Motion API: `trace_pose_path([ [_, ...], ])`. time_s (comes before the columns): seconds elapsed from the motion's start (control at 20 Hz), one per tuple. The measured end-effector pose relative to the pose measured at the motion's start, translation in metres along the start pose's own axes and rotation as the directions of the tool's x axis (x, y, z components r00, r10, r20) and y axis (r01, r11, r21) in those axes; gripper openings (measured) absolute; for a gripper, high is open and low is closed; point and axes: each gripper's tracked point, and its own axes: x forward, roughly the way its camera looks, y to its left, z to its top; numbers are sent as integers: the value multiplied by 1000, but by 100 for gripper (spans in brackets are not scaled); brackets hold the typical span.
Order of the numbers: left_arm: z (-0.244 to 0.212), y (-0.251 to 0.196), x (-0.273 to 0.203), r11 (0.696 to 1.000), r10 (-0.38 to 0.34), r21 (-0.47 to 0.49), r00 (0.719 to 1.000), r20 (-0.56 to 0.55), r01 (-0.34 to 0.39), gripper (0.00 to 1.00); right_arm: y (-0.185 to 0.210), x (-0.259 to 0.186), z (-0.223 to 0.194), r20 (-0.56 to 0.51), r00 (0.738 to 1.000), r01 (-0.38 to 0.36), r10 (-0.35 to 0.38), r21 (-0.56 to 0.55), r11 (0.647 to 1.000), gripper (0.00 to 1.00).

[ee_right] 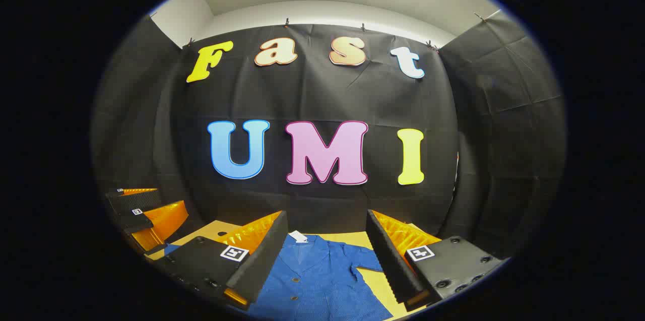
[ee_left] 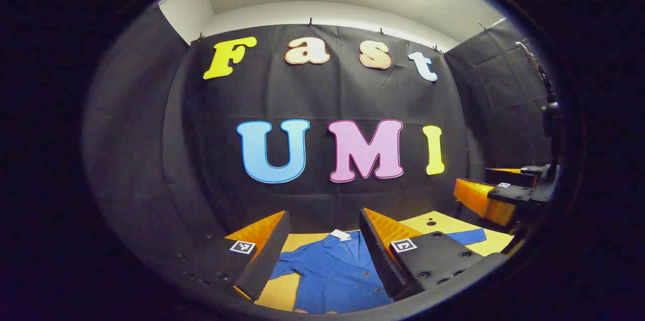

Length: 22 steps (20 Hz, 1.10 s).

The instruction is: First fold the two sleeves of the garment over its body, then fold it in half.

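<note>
Your left gripper and right gripper both hover, fingers apart, above the blue garment spread on the yellow worktop.

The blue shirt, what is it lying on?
The blue shirt lies flat on a yellow table, which shows bare beside its sleeve. Whatever sits under the shirt's body is covered by the cloth.
</note>
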Motion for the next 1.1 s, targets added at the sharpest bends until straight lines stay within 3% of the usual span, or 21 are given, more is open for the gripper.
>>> trace_pose_path([
  [0.15,-4,-2,1,1000,-21,-15,1000,-21,21,80,19,-1,-7,-31,998,-49,50,49,998,98],
  [0.55,-3,-1,5,1000,-24,-10,999,-21,24,80,42,2,-11,-50,992,-113,116,50,992,98],
  [0.65,5,3,7,1000,-21,4,1000,0,21,80,44,4,-3,-28,992,-120,121,33,992,98],
  [0.7,7,3,8,1000,-19,13,1000,5,19,80,45,5,-3,-27,992,-121,122,31,992,92],
  [0.75,7,6,9,1000,-14,20,1000,6,14,80,46,5,-5,-29,992,-121,122,33,992,98],
  [0.95,7,4,6,1000,-20,11,1000,13,20,80,47,5,-4,-31,992,-119,120,32,992,98],
  [1.0,7,5,6,1000,-17,10,1000,13,17,80,46,5,-3,-29,993,-114,115,30,993,91],
  [1.1,7,8,5,1000,-15,8,1000,19,15,80,44,6,-4,-26,994,-106,107,28,994,91],
])
